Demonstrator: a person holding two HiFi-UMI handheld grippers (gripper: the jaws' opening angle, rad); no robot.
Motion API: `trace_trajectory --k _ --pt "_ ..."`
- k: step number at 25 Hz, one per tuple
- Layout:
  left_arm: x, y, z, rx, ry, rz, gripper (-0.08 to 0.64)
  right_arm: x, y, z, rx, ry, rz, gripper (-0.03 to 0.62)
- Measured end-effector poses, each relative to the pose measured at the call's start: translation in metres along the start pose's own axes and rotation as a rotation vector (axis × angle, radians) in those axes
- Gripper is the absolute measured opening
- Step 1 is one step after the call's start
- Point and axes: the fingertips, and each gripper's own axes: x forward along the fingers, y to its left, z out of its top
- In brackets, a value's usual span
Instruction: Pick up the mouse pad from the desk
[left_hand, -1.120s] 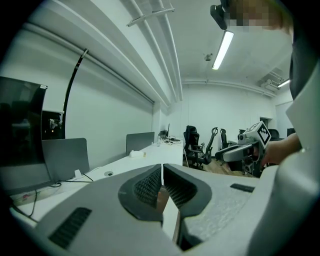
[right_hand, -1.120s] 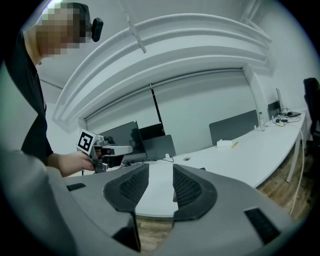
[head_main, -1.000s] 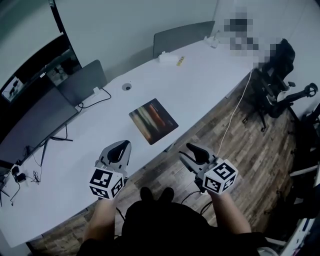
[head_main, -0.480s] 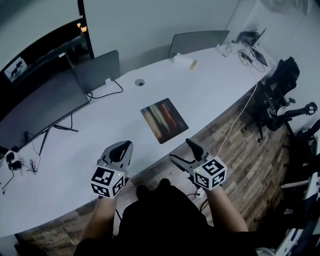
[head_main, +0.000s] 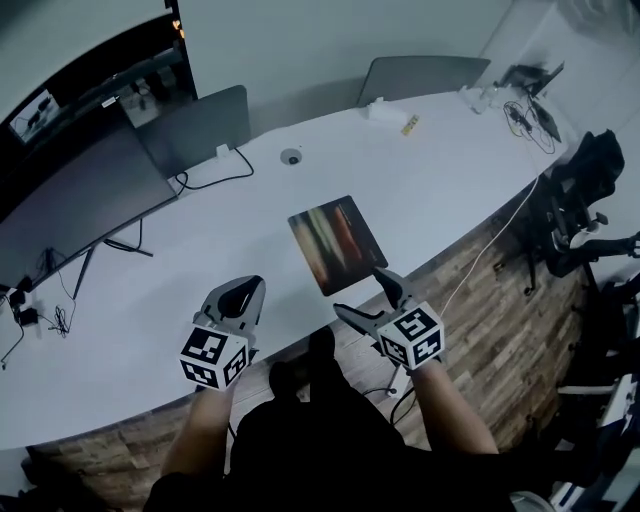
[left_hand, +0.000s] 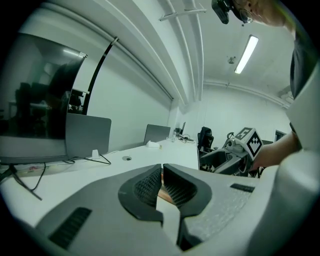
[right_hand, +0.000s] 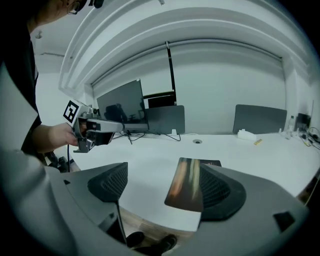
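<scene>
The mouse pad (head_main: 337, 243), dark with orange and red streaks, lies flat near the front edge of the white desk (head_main: 450, 170). My right gripper (head_main: 362, 295) hovers just short of the pad's near edge, over the desk's rim. Its jaws are opening and nothing is between them. In the right gripper view the pad (right_hand: 187, 185) lies ahead between the spread jaws of the right gripper (right_hand: 165, 187). My left gripper (head_main: 247, 290) is shut and empty over the desk, left of the pad. In the left gripper view the left gripper (left_hand: 162, 172) has its pads together.
A large monitor (head_main: 70, 200) and a second screen (head_main: 200, 125) stand at the left with cables trailing. A round grommet (head_main: 291, 156) and a white box (head_main: 385, 110) sit farther back. A grey chair (head_main: 420, 75) is behind the desk, black chairs (head_main: 590, 190) at the right.
Both grippers have moved forward toward the desk and the pad. The right gripper's jaws have spread wider. The left gripper's jaws have stayed together.
</scene>
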Motion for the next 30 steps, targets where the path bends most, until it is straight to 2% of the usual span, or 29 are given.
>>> trace_trajectory --k 6,13,22,27,30 --pt "0.031 0.013 -0.011 -0.016 0.047 0.03 0.018 0.036 -0.028 -0.02 -0.006 0.064 0.043 0.435" --pt "0.063 0.019 -0.023 -0.036 0.091 0.024 0.018 0.069 -0.06 -0.044 0.009 0.135 0.058 0.449" --pt "0.08 0.03 -0.042 -0.053 0.135 0.045 0.018 0.112 -0.088 -0.086 0.02 0.258 0.067 0.465" --pt "0.079 0.041 -0.062 -0.079 0.176 0.074 0.018 0.132 -0.102 -0.102 -0.029 0.317 0.03 0.523" --pt "0.082 0.045 -0.068 -0.086 0.186 0.082 0.018 0.143 -0.102 -0.114 -0.029 0.356 0.06 0.553"
